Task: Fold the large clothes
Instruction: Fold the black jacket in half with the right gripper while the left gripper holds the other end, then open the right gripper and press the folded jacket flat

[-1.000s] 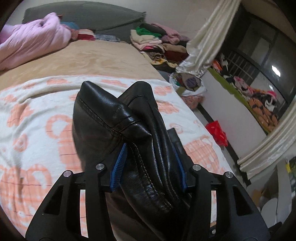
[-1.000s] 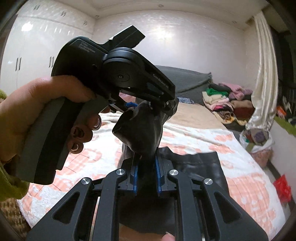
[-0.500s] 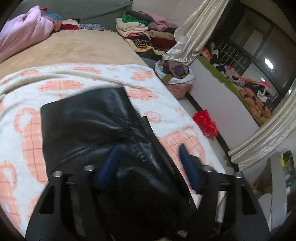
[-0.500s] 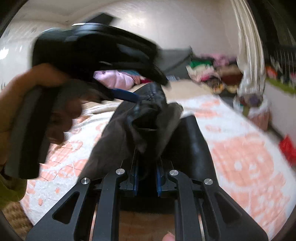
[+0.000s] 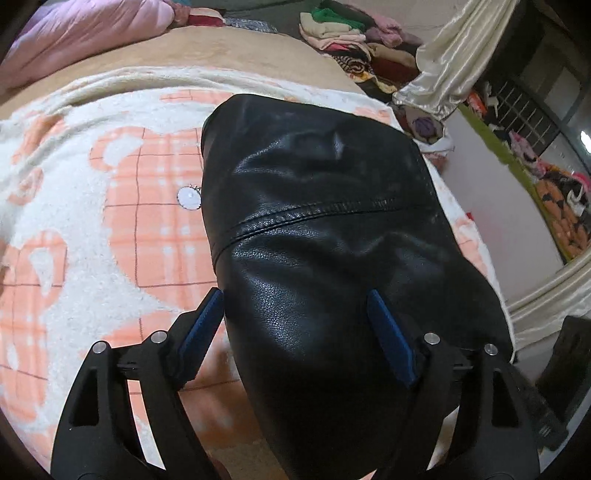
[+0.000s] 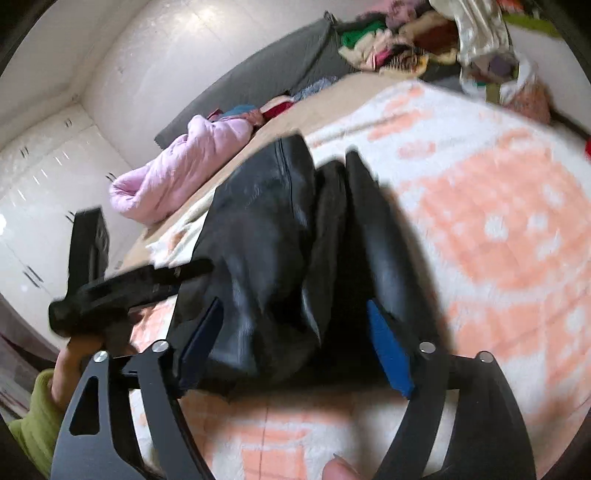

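Both tongs have sprung wide, black leather garment (image 5: 325,236) dropped onto blanket (image 5: 110,206).

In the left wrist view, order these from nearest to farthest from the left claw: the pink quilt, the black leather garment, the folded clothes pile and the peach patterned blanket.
1. black leather garment: between the open fingers of the left claw.
2. peach patterned blanket: under it, spreading left.
3 and 4. pink quilt, far left at the bed's head, and folded clothes pile, far right; too close to call.
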Demonstrator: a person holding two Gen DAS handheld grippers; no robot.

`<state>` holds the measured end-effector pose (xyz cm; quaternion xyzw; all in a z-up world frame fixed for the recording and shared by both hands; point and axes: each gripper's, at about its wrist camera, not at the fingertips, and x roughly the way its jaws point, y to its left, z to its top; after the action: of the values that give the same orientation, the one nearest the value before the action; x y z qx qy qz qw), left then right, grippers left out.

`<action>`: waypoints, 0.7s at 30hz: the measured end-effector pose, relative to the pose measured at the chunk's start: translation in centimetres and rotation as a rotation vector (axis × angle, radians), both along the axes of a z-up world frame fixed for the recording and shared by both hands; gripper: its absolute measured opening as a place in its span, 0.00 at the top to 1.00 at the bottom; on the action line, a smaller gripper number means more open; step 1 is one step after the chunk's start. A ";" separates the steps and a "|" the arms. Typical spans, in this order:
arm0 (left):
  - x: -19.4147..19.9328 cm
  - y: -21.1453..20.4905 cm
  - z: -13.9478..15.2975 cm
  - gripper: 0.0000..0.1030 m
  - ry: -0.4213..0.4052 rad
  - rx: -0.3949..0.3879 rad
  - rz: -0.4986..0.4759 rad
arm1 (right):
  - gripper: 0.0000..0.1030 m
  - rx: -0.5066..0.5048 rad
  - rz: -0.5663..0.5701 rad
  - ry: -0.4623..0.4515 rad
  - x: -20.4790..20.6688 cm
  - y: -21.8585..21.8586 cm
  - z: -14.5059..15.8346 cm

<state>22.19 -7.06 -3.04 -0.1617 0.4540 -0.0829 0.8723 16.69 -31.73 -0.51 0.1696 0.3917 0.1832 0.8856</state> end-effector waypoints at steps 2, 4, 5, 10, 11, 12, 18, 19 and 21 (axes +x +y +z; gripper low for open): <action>0.0 -0.2 0.2 0.31 0.000 0.002 -0.002 | 0.12 -0.042 0.008 0.005 1.8 0.5 0.8; 0.1 -0.4 0.2 0.30 0.001 0.005 -0.003 | 0.62 -0.079 0.013 0.024 4.3 0.7 0.9; 0.1 -0.4 0.3 0.30 -0.003 -0.007 -0.005 | 0.75 -0.062 0.048 0.032 5.1 1.0 0.9; -0.7 0.2 2.1 0.24 -0.040 -0.056 -0.015 | 0.78 -0.029 0.078 -0.125 4.3 0.5 4.3; -0.6 -0.1 2.3 0.23 -0.042 -0.046 -0.026 | 0.78 -0.036 0.064 -0.141 4.1 -0.1 4.6; -0.5 -0.2 2.2 0.22 -0.040 -0.037 -0.035 | 0.78 -0.051 0.041 -0.138 3.8 -1.0 4.4; 0.1 -2.3 -0.7 0.17 0.034 -0.032 -0.064 | 0.77 0.013 -0.022 0.012 5.0 -4.8 -1.8; 0.1 -2.5 -0.9 0.17 0.039 -0.035 -0.065 | 0.76 0.041 -0.029 0.033 5.0 -5.4 -2.7; 0.2 -2.9 -1.1 0.17 0.042 -0.035 -0.076 | 0.73 0.076 -0.043 0.053 5.1 -5.8 -3.7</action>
<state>22.38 -9.97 -4.15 -0.1610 0.4764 -0.1207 0.8559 21.81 -37.58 -4.18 0.2161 0.4040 0.1742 0.8717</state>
